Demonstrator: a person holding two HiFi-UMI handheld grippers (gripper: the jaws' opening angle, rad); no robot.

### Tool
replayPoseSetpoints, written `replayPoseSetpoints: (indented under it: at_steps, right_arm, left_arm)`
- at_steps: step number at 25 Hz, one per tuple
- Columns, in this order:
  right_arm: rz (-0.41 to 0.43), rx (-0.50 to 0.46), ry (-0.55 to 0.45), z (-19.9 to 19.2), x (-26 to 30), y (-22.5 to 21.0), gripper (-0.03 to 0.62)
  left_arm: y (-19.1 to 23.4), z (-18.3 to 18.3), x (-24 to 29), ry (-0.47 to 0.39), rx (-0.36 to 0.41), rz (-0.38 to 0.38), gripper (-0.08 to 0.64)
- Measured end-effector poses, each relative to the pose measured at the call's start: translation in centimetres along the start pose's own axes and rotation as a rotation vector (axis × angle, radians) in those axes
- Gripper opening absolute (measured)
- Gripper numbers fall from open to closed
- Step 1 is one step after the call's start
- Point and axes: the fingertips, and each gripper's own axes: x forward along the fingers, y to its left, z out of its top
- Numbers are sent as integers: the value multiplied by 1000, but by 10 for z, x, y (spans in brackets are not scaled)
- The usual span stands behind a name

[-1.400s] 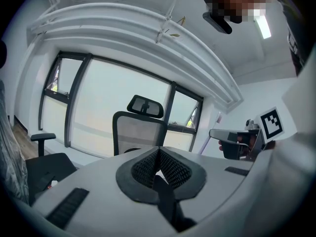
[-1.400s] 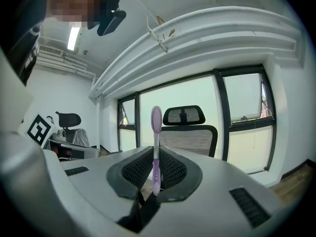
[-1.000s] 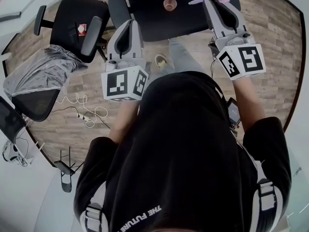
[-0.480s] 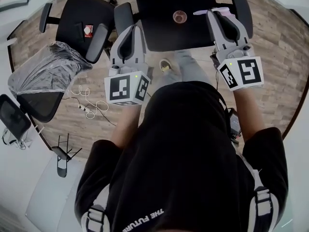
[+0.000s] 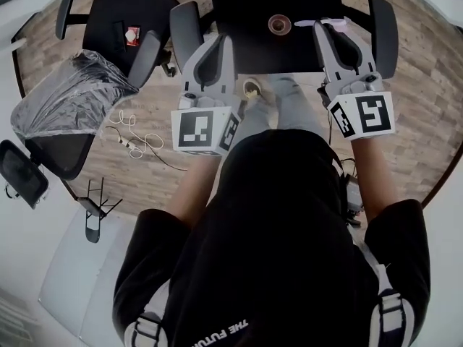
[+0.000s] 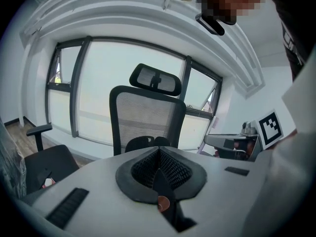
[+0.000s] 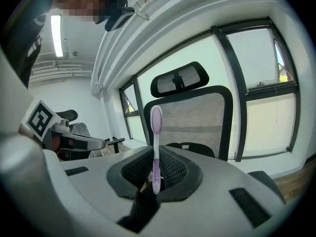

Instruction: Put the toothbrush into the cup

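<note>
Wood flooring surrounds the black chair seat (image 5: 246, 6) at the head view's top centre, where the cup (image 5: 279, 25) stands. Right claw (image 5: 334, 31) pinches the toothbrush (image 7: 156, 147) crosswise, its long end reaching left toward the nearby cup. Left claw (image 6: 159, 172), pressed together and empty, sits farther off at lower left.

Head view: cup (image 5: 279, 25) at 12 o'clock, too small to see inside. Chair seat (image 5: 246, 20) under it clipped by the top edge. Toothbrush (image 5: 302, 24) mid-handle buried in right gripper (image 5: 330, 29) pads. Left gripper view: copper sliver (image 6: 163, 203) at 6 o'clock, can't confirm it's the cup.
</note>
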Motion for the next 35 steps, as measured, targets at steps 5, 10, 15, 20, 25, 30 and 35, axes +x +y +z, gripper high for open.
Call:
replayPoseSetpoints:
  at_steps: [5,10,15,20,25,30,35]
  right_arm:
    - [19,27,52,-35,18,-9,49]
    - [32,38,93,-68,37,-18,48]
    - [53,34,121,-98,55,-22,49]
    - [74,26,152,-129,69,-21,49]
    - [68,35,183,-168,79,-27,48]
    - [60,54,211,-196,82,-31,48]
    - [66,60,230,-220,89,-30,48]
  left_arm:
    - [-9,-32,37,44,-11,-39,21]
    - [-11,-70,64,91,-29,-71,21]
    - [1,-96,80,116,-49,-40,21]
    - [6,-118,91,89,-52,-66,21]
    - [13,-145,102,52,-55,-69,21]
    - [12,-168,113,64,-79,-65,21]
    - [15,-186,120,67,-77,-73,21]
